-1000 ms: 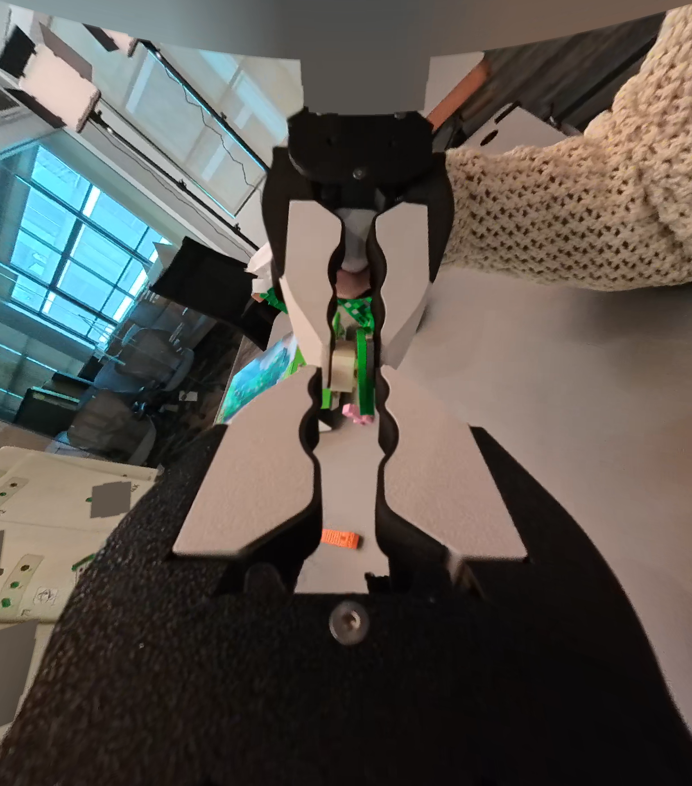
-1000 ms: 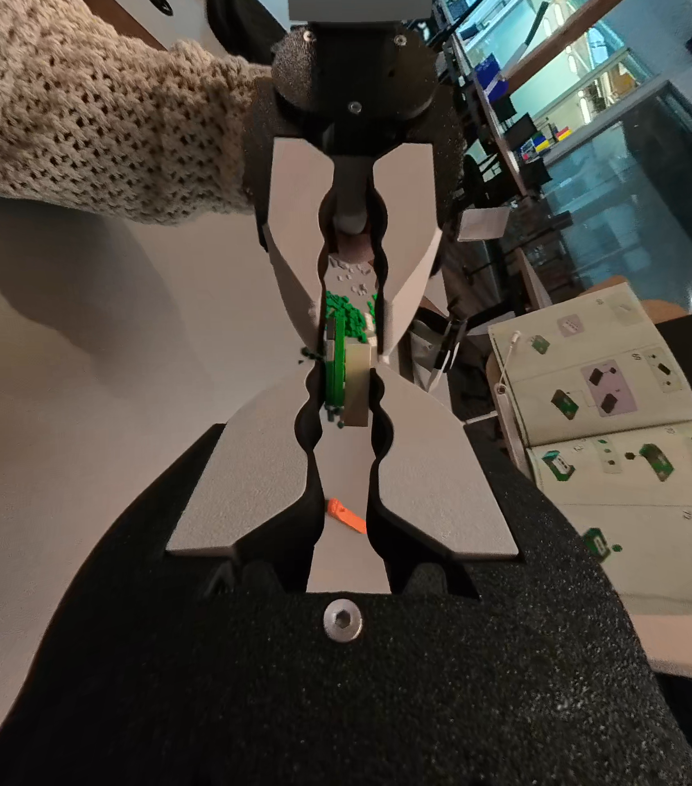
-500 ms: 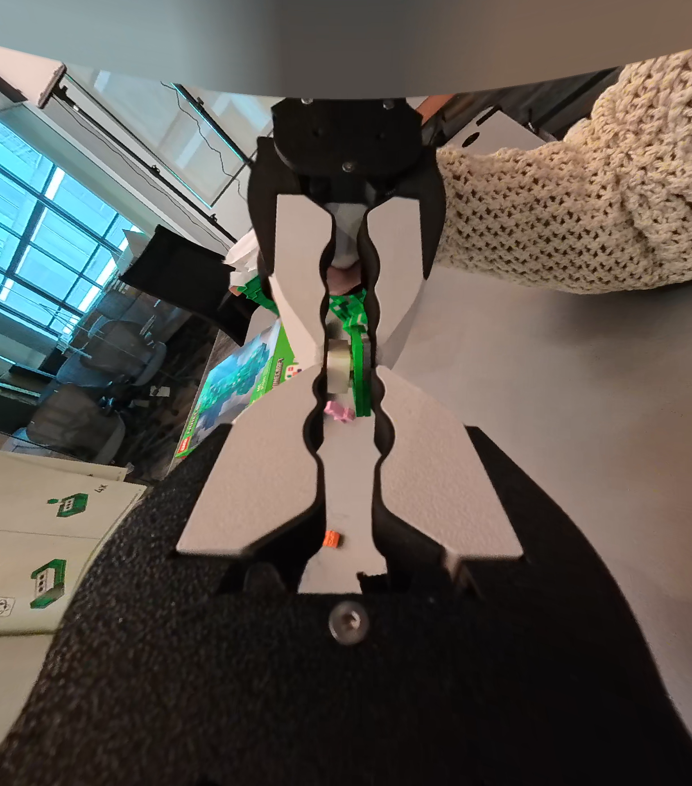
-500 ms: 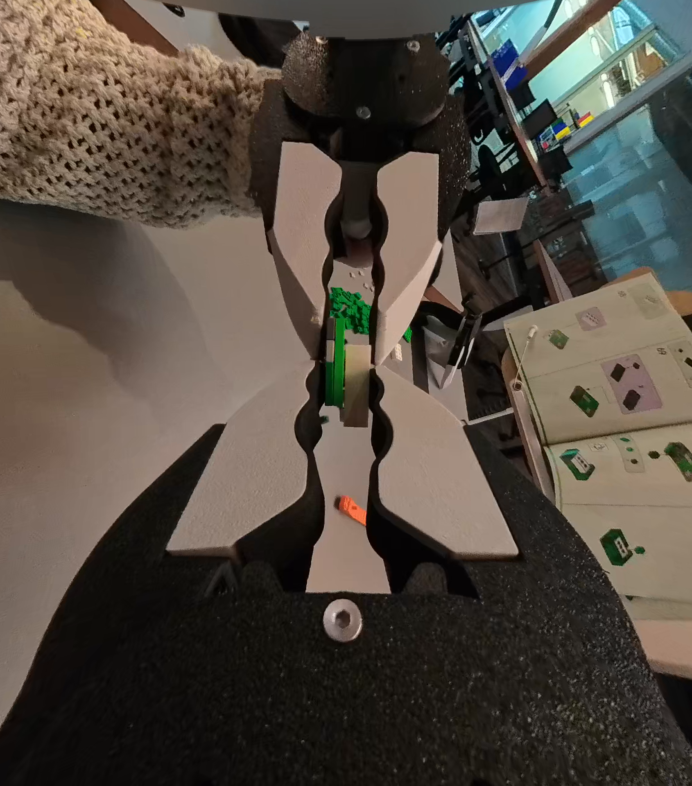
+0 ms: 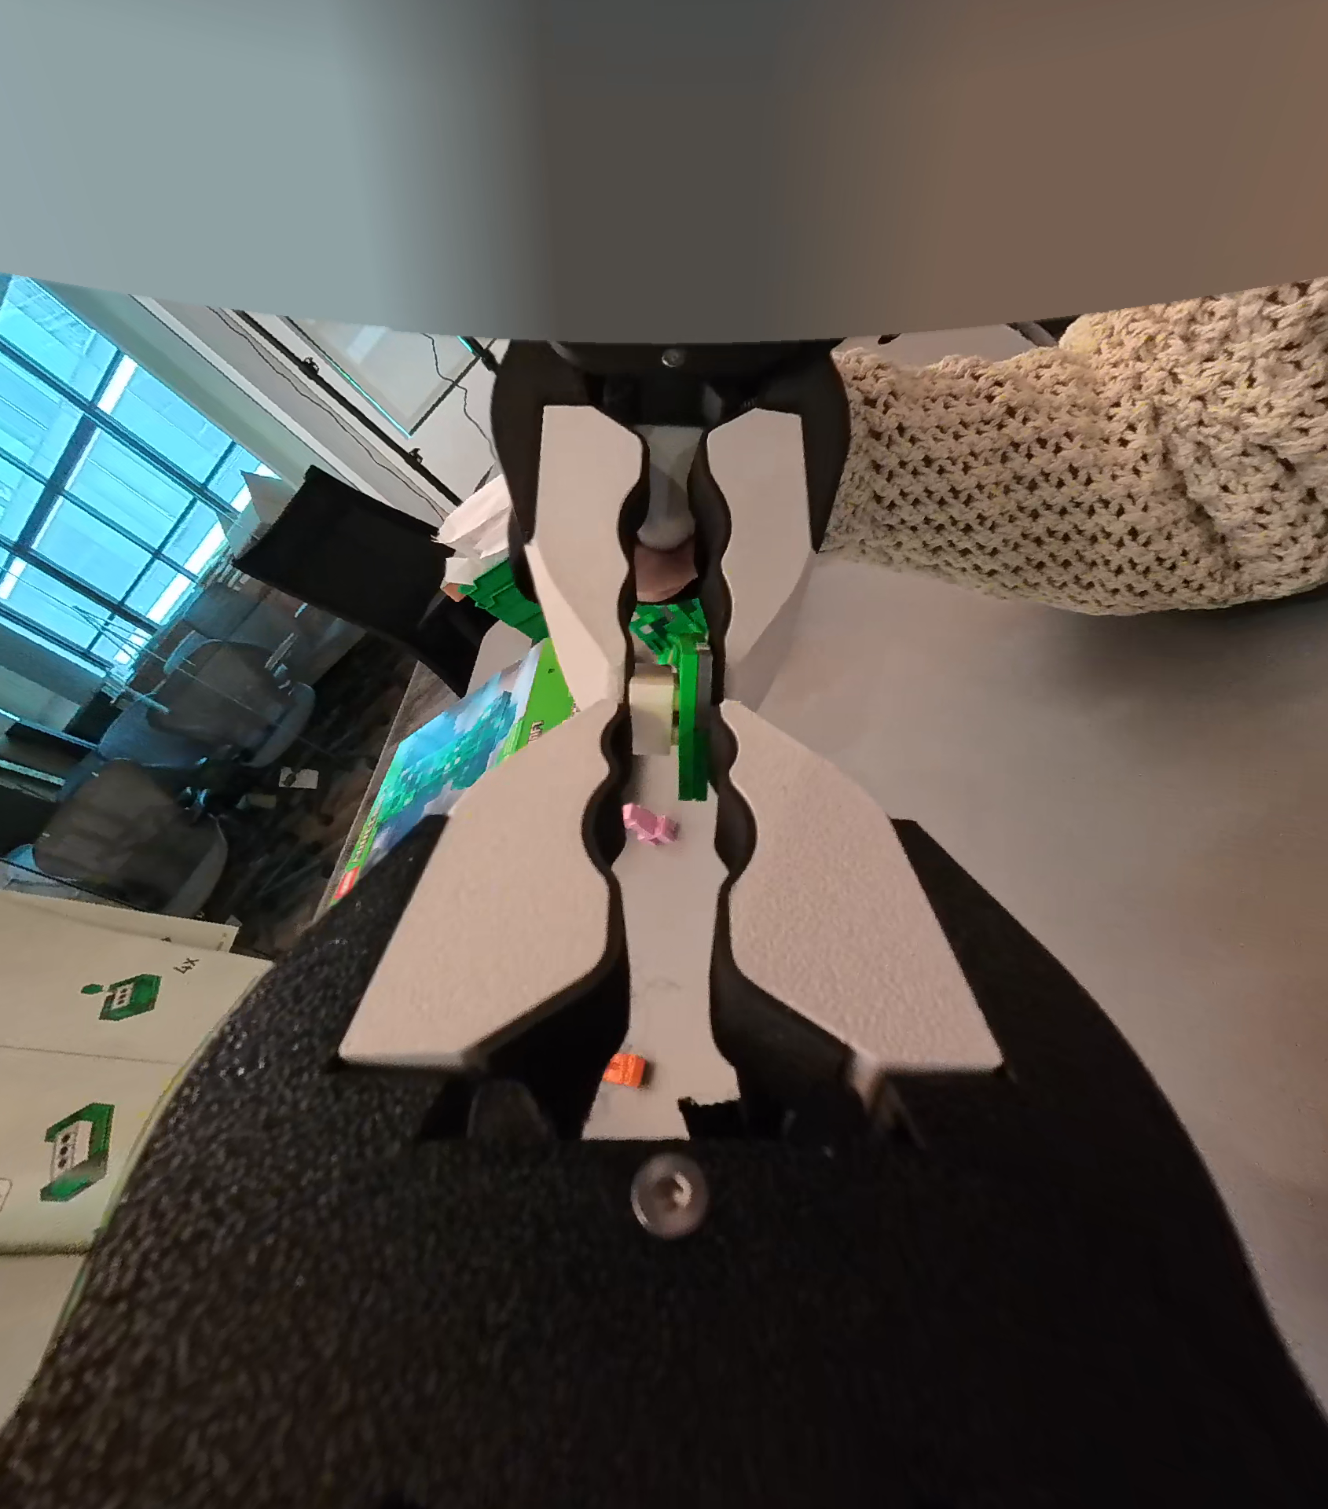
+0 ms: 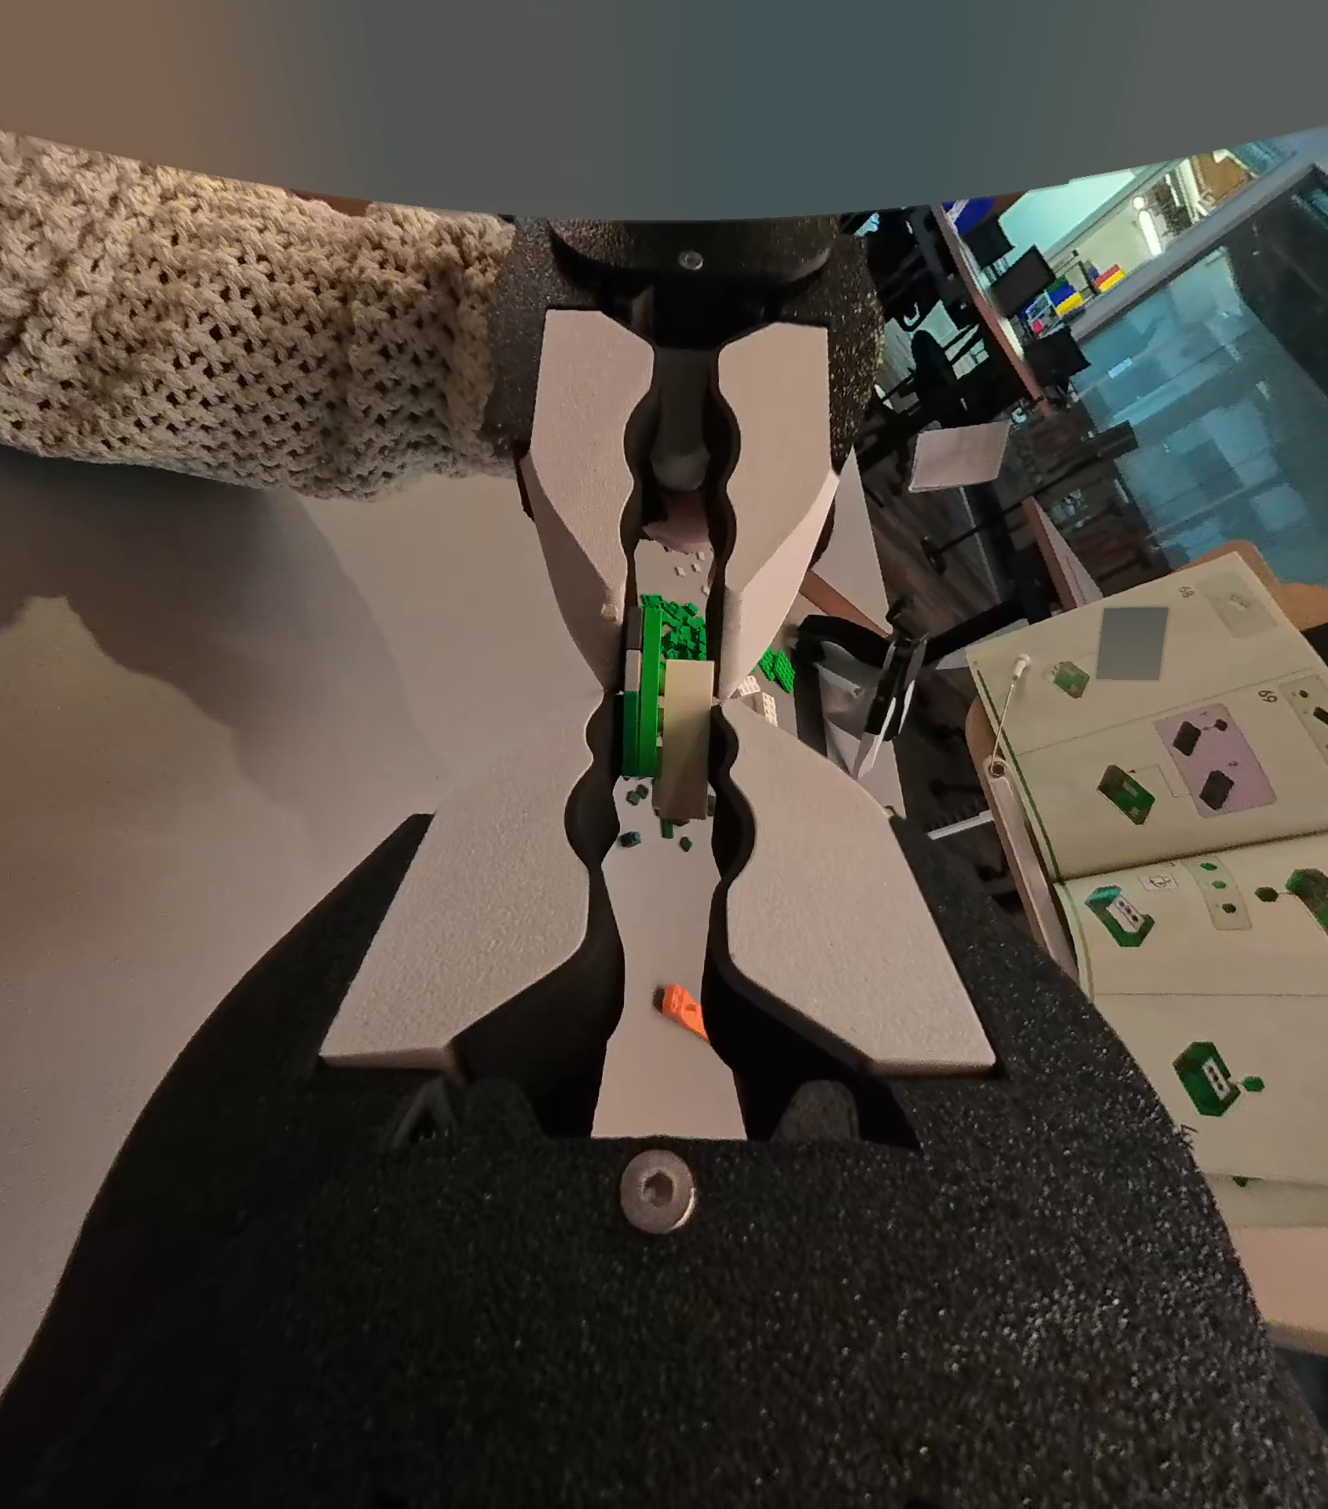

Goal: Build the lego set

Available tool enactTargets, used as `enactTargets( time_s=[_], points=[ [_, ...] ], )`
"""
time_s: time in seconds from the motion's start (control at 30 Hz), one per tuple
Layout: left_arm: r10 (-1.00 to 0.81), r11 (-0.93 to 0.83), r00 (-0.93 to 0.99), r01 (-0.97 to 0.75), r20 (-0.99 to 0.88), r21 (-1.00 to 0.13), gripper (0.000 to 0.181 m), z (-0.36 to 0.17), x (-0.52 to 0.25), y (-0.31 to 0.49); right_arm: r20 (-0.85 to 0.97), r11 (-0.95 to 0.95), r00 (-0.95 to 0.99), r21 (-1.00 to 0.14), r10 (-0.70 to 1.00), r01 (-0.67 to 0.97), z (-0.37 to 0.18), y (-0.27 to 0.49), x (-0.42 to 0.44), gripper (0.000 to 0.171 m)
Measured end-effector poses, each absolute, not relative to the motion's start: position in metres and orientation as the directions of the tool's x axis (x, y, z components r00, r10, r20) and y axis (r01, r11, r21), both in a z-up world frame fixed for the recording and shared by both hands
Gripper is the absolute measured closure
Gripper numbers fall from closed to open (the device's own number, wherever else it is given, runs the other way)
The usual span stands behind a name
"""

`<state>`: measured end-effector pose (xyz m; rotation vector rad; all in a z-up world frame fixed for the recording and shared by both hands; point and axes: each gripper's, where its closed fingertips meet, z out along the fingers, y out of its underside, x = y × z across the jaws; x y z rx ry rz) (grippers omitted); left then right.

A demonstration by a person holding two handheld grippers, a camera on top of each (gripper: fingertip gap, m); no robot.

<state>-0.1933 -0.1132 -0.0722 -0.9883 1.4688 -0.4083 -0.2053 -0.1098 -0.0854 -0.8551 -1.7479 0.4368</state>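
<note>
A small lego assembly, a tan brick [image 5: 651, 710] pressed against green plates [image 5: 693, 718], hangs above the grey table [image 5: 1053, 816]. My left gripper [image 5: 669, 723] is shut on it from the near side. My right gripper [image 6: 665, 710] faces the left one and is shut on the same assembly, with the green plates [image 6: 640, 718] at the left and the tan brick [image 6: 685, 735] at the right. Each view shows the other gripper's fingers [image 5: 579, 531] [image 6: 587, 449] tip to tip with its own. A knit sleeve [image 5: 1093, 490] [image 6: 154, 327] is behind each far gripper.
On the table below lie a pink piece [image 5: 648, 823], an orange piece [image 5: 626, 1070] [image 6: 681, 1003], small dark green pieces [image 6: 644, 825] and a heap of green bricks [image 6: 677, 629]. The open instruction booklet [image 6: 1216, 857] [image 5: 32, 1102] and the lego box [image 5: 465, 751] lie to one side. Left and right tips are no more than a few centimetres apart. The orange piece [image 5: 626, 1070] is about equally far from each gripper, around 30 cm. Seen from the right wrist view [image 6: 684, 1003] as well.
Both grippers stay shut on the assembly and have moved together over the table. The pink and orange pieces and the booklet have shifted in both views.
</note>
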Motion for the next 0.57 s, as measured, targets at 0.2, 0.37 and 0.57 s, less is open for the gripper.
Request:
enactTargets(
  time_s=[0.2,0.37,0.57],
  points=[
    [-0.754,0.583,0.120,-0.329,-0.645,-0.743,0.164,-0.073,-0.194,-0.114,0.677,0.682,-0.152,-0.651,0.720,0.333,-0.085,-0.110,-0.205,0.152],
    [-0.750,0.583,0.132,-0.331,-0.648,-0.742,0.164,-0.072,-0.194,-0.113,0.687,0.686,-0.141,-0.641,0.713,0.343,-0.083,-0.109,-0.205,0.152],
    [-0.743,0.523,0.337,-0.248,-0.578,-0.816,0.145,-0.044,-0.193,-0.097,0.794,0.736,0.062,-0.586,0.605,0.339,-0.054,-0.091,-0.199,0.152]
  ],
)
